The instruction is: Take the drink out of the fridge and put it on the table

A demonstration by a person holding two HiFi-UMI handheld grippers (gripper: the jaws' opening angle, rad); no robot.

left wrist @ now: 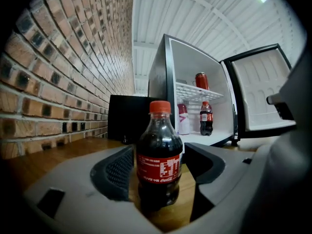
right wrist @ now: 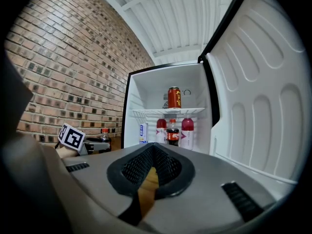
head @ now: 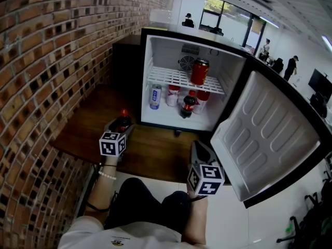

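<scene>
Head view puts us in front of the small black fridge with a white interior (head: 162,51), whose door (head: 270,134) swings wide to its right. The left gripper (head: 123,123) sits on the brown wooden table (head: 155,152), to the left of the fridge opening and just in front of it. The right gripper (head: 200,146) hangs over the table's front edge, below the door.

From the left gripper view, we see the small dark cola bottle with a red cap and red label (left wrist: 160,150) standing upright on the wood, with both dark ribbed pads (left wrist: 119,172) pressed against its sides, so this gripper is clamped on the bottle. The right gripper view shows its jaws brought together at the tips with nothing between them, only a sliver of table below.

Inside the fridge, a red can (head: 199,71) stands on the white wire shelf (head: 168,78). Under that shelf, on the fridge floor, we count a blue-and-white can (head: 155,96) at the left, a second cola bottle (head: 188,107) nearest the front, and two pale bottles with pink tops (head: 173,94) beside it. A red brick wall (head: 52,61) runs along the fridge's left side.
</scene>
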